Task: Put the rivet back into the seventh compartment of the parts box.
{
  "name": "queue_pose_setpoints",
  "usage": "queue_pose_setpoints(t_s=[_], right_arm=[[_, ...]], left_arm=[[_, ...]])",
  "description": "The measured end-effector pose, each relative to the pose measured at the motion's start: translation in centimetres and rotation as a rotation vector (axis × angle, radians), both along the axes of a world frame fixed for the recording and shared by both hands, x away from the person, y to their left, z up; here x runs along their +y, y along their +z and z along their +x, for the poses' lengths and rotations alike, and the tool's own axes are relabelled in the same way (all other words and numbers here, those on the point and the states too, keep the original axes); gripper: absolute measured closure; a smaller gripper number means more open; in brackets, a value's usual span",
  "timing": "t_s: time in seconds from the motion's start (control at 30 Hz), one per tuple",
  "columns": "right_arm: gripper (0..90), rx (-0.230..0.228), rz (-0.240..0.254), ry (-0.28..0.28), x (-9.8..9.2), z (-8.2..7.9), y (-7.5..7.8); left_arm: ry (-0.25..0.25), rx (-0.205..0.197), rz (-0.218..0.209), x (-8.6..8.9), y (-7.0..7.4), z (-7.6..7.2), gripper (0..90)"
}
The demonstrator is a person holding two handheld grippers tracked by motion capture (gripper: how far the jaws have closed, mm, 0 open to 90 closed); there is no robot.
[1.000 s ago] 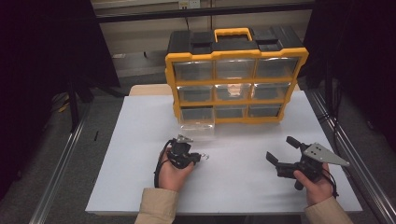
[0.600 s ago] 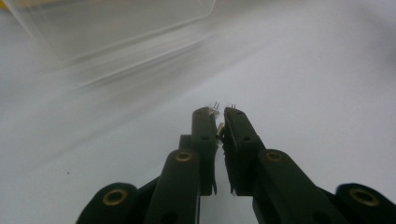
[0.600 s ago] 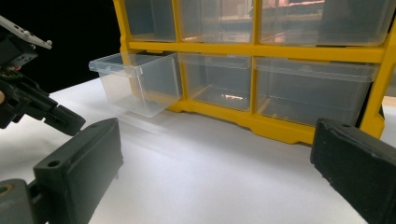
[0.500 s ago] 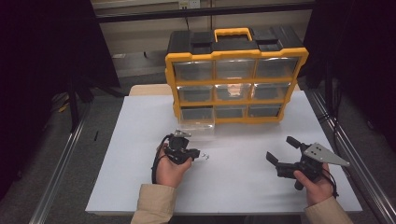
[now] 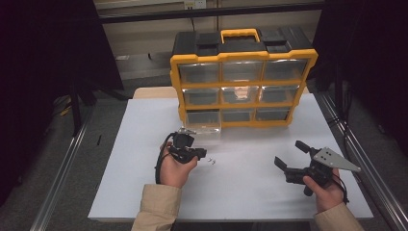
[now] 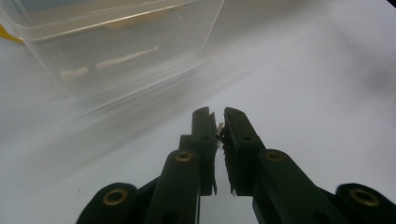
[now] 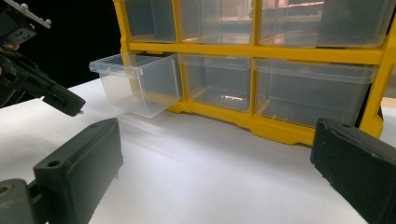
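Left gripper (image 5: 199,153) lifted, jaws pinching small screw (image 6: 219,129); loose screws (image 5: 212,161) remain on table (image 5: 130,144). Drawer (image 7: 135,81) pulled out, awaiting drop. Right gripper (image 5: 293,154) spread, idle.

A tiny pale metal piece (image 6: 220,129), too small to identify, sits pinched between the nearly closed jaws of the left gripper (image 5: 201,153), lifted off the white table. Just beside it, more small metal bits (image 5: 211,161) lie loose on the tabletop
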State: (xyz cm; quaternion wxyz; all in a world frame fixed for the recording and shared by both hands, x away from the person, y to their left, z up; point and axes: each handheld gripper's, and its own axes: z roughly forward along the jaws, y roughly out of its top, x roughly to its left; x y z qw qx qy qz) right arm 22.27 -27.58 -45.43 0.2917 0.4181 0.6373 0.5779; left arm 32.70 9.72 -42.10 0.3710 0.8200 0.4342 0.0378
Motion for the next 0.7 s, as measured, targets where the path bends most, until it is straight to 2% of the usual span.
queue_pose_setpoints(t_s=[0.1, 0.13, 0.23, 0.33, 0.4, 0.47, 0.5, 0.57, 0.63, 0.7], right_arm=[[1.8, -0.006, -0.012, 0.011, 0.0, -0.1, 0.0], [1.8, -0.008, -0.015, 0.009, 0.0, -0.1, 0.0], [1.8, -0.006, -0.022, 0.016, -0.1, -0.1, 0.0], [1.8, -0.008, -0.024, 0.012, -0.1, -0.1, 0.0], [1.8, -0.01, -0.022, 0.017, 0.0, -0.1, 0.0], [1.7, -0.013, -0.03, 0.022, 0.0, -0.2, 0.0], [1.4, -0.015, -0.03, 0.025, 0.0, -0.2, 0.0], [1.3, -0.017, -0.035, 0.031, -0.1, -0.2, 0.1], [1.3, -0.018, -0.043, 0.029, -0.1, -0.2, 0.1], [1.3, -0.016, -0.045, 0.026, -0.1, -0.3, 0.1]], left_arm=[[-0.006, -0.002, 0.0, 0.1, 0.3, 0.1, 83.3], [0.009, -0.001, -0.024, 0.0, 0.4, 0.1, 83.3], [0.013, -0.001, -0.017, 0.1, 0.7, 0.1, 83.3], [-0.004, 0.006, 0.0, 0.3, 0.9, 0.3, 83.3], [-0.003, 0.003, -0.008, 0.3, 0.9, 0.4, 83.3], [-0.015, 0.008, 0.002, 0.4, 1.1, 0.5, 83.3], [-0.001, 0.009, -0.011, 0.2, 1.1, 0.5, 83.3], [-0.006, 0.012, -0.006, 0.3, 1.3, 0.6, 83.3], [0.008, 0.014, -0.027, 0.1, 1.4, 0.5, 83.3], [-0.003, 0.012, -0.017, 0.2, 1.6, 0.7, 83.3]])
